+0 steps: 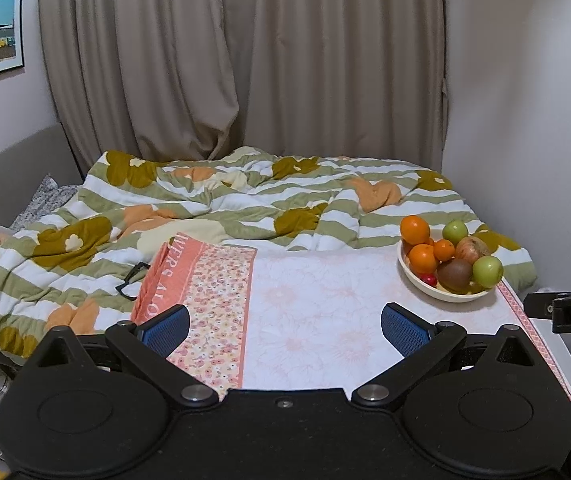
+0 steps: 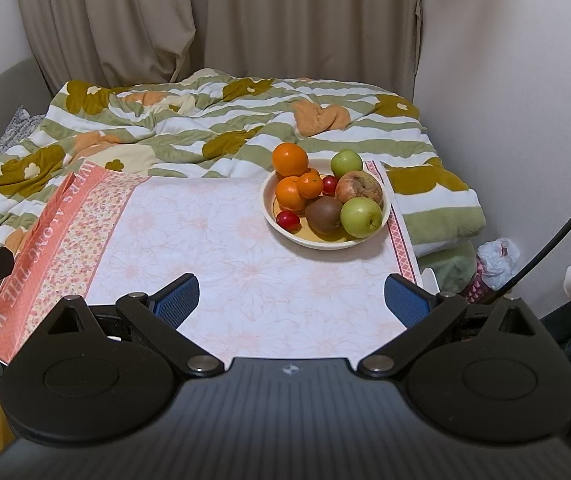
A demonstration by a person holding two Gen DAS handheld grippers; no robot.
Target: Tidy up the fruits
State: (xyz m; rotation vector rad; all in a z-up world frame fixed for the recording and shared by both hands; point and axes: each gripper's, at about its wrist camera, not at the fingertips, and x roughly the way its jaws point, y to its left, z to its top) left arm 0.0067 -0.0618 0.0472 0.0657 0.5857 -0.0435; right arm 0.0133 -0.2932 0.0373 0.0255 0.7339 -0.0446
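Right wrist view: right tool [image 2: 291, 300] hangs low over the near edge of the surface [image 2: 221, 264], fingers spread wide, nothing between the blue pads [image 2: 177, 296]. Left wrist view gives the same for the left tool [image 1: 285, 328]: spread, empty, pads over the floral cloth [image 1: 221, 304].

Ahead and slightly right of the right tool, toward the far right corner of the surface, sits the cream bowl [image 2: 325, 242]. All fruit in sight is piled in it: nearest the tool a green apple [image 2: 361, 217], a kiwi [image 2: 325, 213] and a small red fruit [image 2: 287, 220]; behind them two oranges [image 2: 290, 192], a blotchy red apple [image 2: 358, 188] and a second red fruit; at the far rim a large orange [image 2: 290, 159] and another green apple [image 2: 346, 163]. No fruit lies loose on the cloth. From the left tool the bowl is far ahead and well to the right.

Judgement: fruit gathered in one bowl fits either a finished gathering or a pile awaiting sorting; frames do not settle which.

If a fruit is to be lifted: come from above, straddle the widest part, close gently. Top and rim fruits look easiest to reach; the heap looks ready to roll if a lower one is pulled.

Beyond the surface: rumpled striped quilt [image 2: 205, 128], then curtain [image 2: 205, 20].
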